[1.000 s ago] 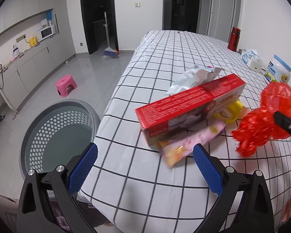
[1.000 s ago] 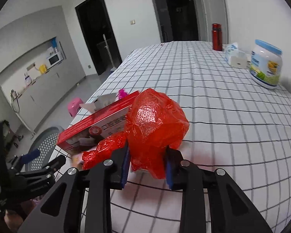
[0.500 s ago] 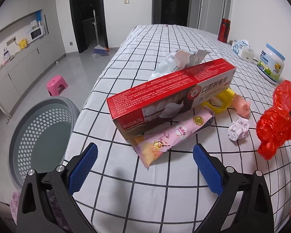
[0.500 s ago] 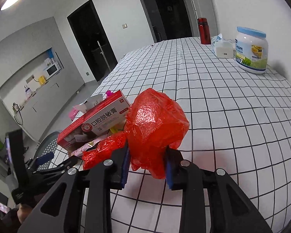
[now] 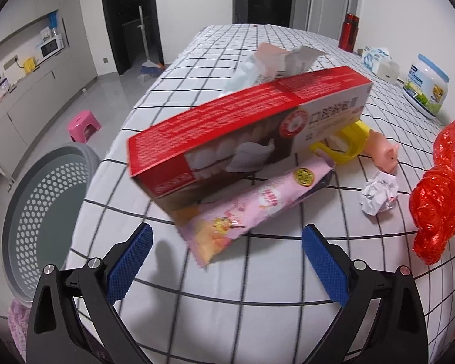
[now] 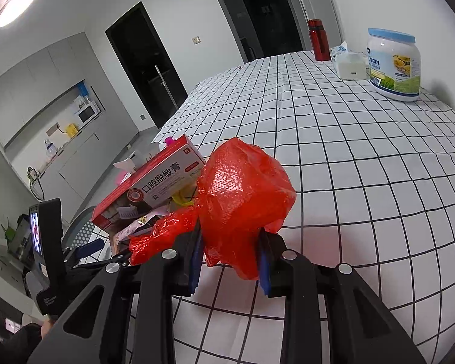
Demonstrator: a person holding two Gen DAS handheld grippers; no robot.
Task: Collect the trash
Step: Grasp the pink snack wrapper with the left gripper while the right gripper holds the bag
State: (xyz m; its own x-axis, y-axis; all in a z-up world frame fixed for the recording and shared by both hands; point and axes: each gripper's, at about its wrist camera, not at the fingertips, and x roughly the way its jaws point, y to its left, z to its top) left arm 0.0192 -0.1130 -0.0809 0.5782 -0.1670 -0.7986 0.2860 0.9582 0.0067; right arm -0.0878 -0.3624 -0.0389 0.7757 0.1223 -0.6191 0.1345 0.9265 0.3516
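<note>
My right gripper (image 6: 230, 261) is shut on a crumpled red plastic bag (image 6: 242, 188) and holds it above the checked tablecloth; the bag also shows at the right of the left wrist view (image 5: 439, 188). My left gripper (image 5: 226, 261) is open and empty, just in front of a pink snack wrapper (image 5: 251, 209) that lies under a red toothpaste box (image 5: 245, 121). A crumpled white paper ball (image 5: 379, 192) lies right of the wrapper. A torn white packet (image 5: 270, 63) lies behind the box. A grey perforated bin (image 5: 42, 209) stands on the floor left of the table.
A yellow plastic piece (image 5: 345, 145) and a pink toy pig (image 5: 382, 151) lie behind the wrapper. A milk powder jar (image 6: 392, 63), tissue pack (image 6: 348, 63) and red flask (image 6: 318, 39) stand at the far right. The table edge (image 5: 106, 163) runs beside the bin.
My left gripper has moved closer to the toothpaste box and pink wrapper, still open. My right gripper has risen a little with the red bag in it.
</note>
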